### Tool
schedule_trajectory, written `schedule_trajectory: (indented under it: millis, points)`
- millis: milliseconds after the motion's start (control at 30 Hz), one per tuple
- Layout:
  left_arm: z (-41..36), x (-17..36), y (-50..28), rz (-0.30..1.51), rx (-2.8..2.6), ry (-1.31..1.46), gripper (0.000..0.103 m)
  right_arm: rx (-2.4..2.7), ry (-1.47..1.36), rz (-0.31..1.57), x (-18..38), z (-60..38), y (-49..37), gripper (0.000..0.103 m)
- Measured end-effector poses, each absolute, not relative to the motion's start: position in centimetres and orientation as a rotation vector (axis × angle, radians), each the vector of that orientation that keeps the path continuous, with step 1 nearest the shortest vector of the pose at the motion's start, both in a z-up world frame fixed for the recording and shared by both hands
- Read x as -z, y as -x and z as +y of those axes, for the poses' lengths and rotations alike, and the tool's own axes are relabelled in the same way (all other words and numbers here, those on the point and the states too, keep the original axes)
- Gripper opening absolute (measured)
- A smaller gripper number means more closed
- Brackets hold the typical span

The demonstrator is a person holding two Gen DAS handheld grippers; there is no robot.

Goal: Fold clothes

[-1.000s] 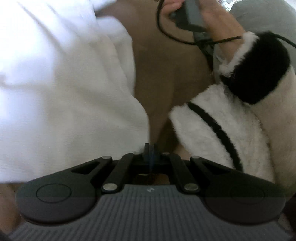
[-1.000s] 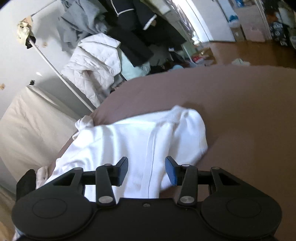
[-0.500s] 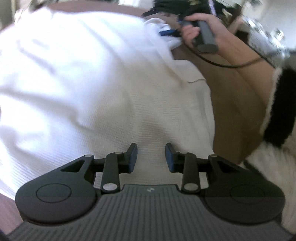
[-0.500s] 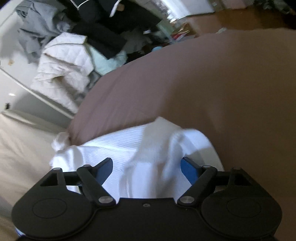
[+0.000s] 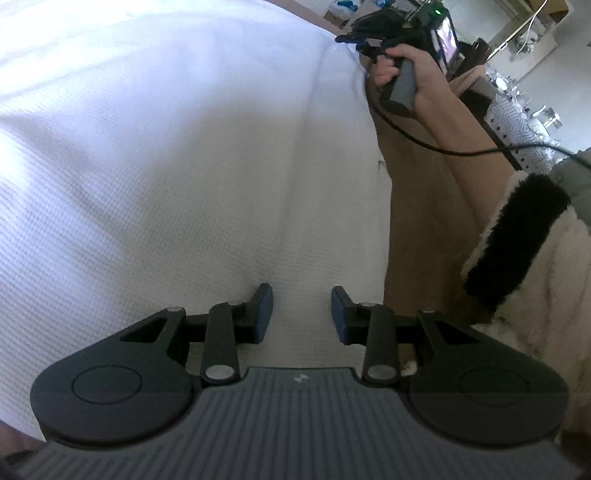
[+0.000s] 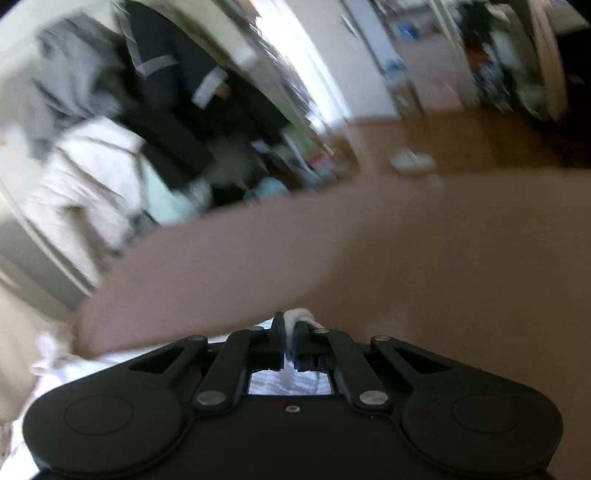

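Observation:
A white waffle-knit garment [image 5: 166, 166] lies spread over the brown bedspread [image 5: 417, 206]. My left gripper [image 5: 301, 306] hovers open just above its near part. A soft ridge of cloth runs under the gap, and the blue pads [image 5: 264, 310] do not press on it. In the left wrist view a hand [image 5: 399, 70] holds my right gripper [image 5: 364, 35] at the garment's far right corner. In the right wrist view my right gripper [image 6: 290, 325] is shut on a pinch of the white garment [image 6: 299, 315], and a tuft of it pokes out above the fingertips.
A fluffy cream sleeve with a black cuff [image 5: 517, 229] lies along the right side, and a black cable [image 5: 443, 147] trails from the right gripper's handle. Past the bed edge, jackets and clothes pile on a rack [image 6: 129, 110]. Brown bedspread [image 6: 406, 258] stretches ahead.
The right gripper went from wide open to shut on the garment's edge and dropped closer to the bed. The left gripper opened from shut and now sits over the white cloth.

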State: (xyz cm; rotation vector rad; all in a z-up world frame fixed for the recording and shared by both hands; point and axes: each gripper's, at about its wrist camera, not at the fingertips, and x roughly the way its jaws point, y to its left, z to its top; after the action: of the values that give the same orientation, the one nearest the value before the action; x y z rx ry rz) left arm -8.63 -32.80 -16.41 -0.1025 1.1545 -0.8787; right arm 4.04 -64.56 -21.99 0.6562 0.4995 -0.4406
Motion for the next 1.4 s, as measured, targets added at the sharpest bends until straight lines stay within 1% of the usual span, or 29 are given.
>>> schedule_trajectory:
  millis: [133,167,233,267,300,367,400,433,467,500,567,633,733,800,833,867,967,1000,1033,1067,1100,1133,1167,1267,1367,1400]
  points:
    - [-32.8,16.4,8.3,1.242,0.890,0.172,0.035,0.508,-0.601,0.590,20.3,-62.9,-4.4,0.006]
    - [-32.4,16.1,8.5,1.257,0.902,0.170,0.035,0.519,-0.593,0.612,19.8,-62.6,-4.2,0.011]
    - [-32.0,15.2,9.2,1.247,0.907,0.109,0.036,0.562,-0.551,0.645,18.7,-61.4,-3.2,0.046]
    - [-31.9,14.5,9.7,1.211,0.891,0.039,0.038,0.618,-0.510,0.656,18.2,-60.6,-2.6,0.080]
    - [-31.7,13.7,10.2,1.172,0.873,-0.027,0.040,0.675,-0.441,0.664,17.8,-59.8,-2.0,0.089]
    - [-30.0,11.7,10.8,1.083,0.834,-0.125,0.049,0.776,-0.283,0.686,17.0,-58.7,-0.9,0.089]
    - [-28.9,10.6,11.1,1.039,0.808,-0.170,0.051,0.791,-0.256,0.694,16.5,-58.3,-0.1,0.089]
    - [-27.5,9.5,11.1,0.999,0.767,-0.218,0.057,0.797,-0.251,0.692,16.0,-57.9,0.8,0.088]
    - [-26.1,8.6,11.0,0.966,0.719,-0.261,0.062,0.768,-0.284,0.661,15.4,-57.2,2.0,0.087]
    - [-24.6,7.8,10.8,0.935,0.666,-0.309,0.065,0.716,-0.345,0.621,14.8,-56.6,3.3,0.087]
    - [-21.4,6.6,9.7,0.890,0.529,-0.444,0.080,0.568,-0.500,0.559,14.1,-54.6,5.2,0.087]
    - [-19.2,6.5,8.0,0.867,0.415,-0.597,0.083,0.403,-0.588,0.525,13.6,-51.6,5.9,0.087]
    - [-16.6,7.0,5.0,0.831,0.314,-0.776,0.083,0.171,-0.552,0.538,12.8,-45.2,5.4,0.087]
    - [-16.2,8.4,3.7,0.814,0.346,-0.814,0.091,0.056,-0.486,0.558,12.6,-41.3,5.0,0.087]
    - [-15.3,9.1,3.3,0.817,0.372,-0.828,0.099,0.008,-0.461,0.564,12.7,-39.6,5.0,0.087]
    - [-14.2,10.1,3.1,0.854,0.406,-0.829,0.102,-0.041,-0.437,0.571,12.9,-37.8,5.0,0.087]
    - [-12.0,12.2,2.5,0.972,0.446,-0.754,0.102,-0.176,-0.388,0.631,14.3,-33.5,4.6,0.087]
    - [-11.7,11.9,2.4,0.980,0.434,-0.715,0.098,-0.207,-0.379,0.644,14.8,-32.5,4.5,0.087]
    - [-11.5,11.1,2.2,0.971,0.434,-0.674,0.077,-0.238,-0.362,0.658,15.2,-31.2,4.7,0.087]
    - [-11.3,10.1,2.1,0.952,0.427,-0.635,0.046,-0.269,-0.339,0.672,15.6,-29.8,4.9,0.087]
    - [-11.0,9.2,2.0,0.935,0.416,-0.593,0.034,-0.299,-0.316,0.687,16.0,-28.5,5.0,0.087]
    - [-10.2,8.3,1.9,0.923,0.393,-0.542,0.009,-0.326,-0.277,0.693,16.2,-27.2,5.5,0.087]
    - [-9.4,7.4,1.8,0.912,0.364,-0.502,0.005,-0.352,-0.229,0.694,16.2,-25.9,6.1,0.087]
    - [-8.0,5.8,0.8,0.871,0.215,-0.492,0.005,-0.409,-0.118,0.701,16.0,-23.2,7.0,0.087]
    - [-6.1,4.0,1.9,0.711,-0.022,-0.626,0.004,-0.438,-0.006,0.750,16.9,-20.6,6.9,0.086]
    - [-4.7,2.7,2.1,0.689,-0.067,-0.570,0.004,-0.440,0.033,0.770,17.3,-19.8,7.0,0.086]
